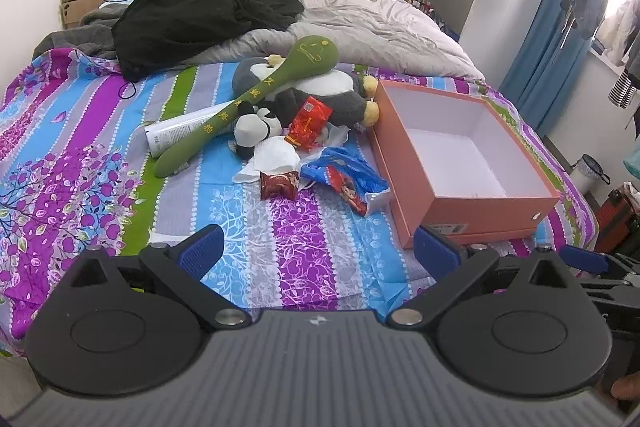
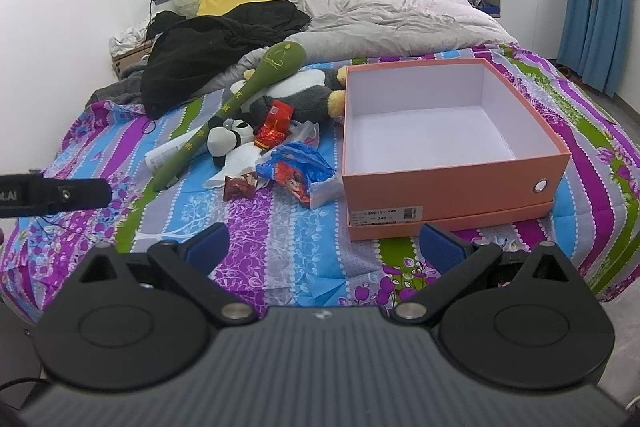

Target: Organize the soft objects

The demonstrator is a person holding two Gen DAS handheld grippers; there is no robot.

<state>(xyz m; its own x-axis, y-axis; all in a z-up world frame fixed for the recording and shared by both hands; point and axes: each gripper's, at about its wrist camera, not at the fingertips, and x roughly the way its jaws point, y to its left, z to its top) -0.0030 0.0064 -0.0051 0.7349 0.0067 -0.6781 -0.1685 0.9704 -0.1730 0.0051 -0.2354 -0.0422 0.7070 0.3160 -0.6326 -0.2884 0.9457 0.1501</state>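
Observation:
A pile of soft toys lies mid-bed: a long green plush mallet [image 1: 256, 99] [image 2: 240, 95], a grey-white penguin plush [image 1: 320, 87] [image 2: 304, 91] and a small panda plush [image 1: 252, 127] [image 2: 224, 141]. An empty orange box [image 1: 476, 203] [image 2: 448, 187] stands open to their right. My left gripper [image 1: 318, 253] is open and empty over the bed's near edge. My right gripper [image 2: 326, 247] is open and empty, just in front of the box.
Snack wrappers [image 1: 348, 179] [image 2: 296, 175], a red packet [image 1: 308, 123], tissue [image 1: 276, 155] and a white tube [image 1: 180, 131] lie among the toys. Black clothes [image 1: 192, 15] and a grey duvet [image 1: 360, 23] cover the bed's far half. Blue curtains [image 1: 552, 39] hang at right.

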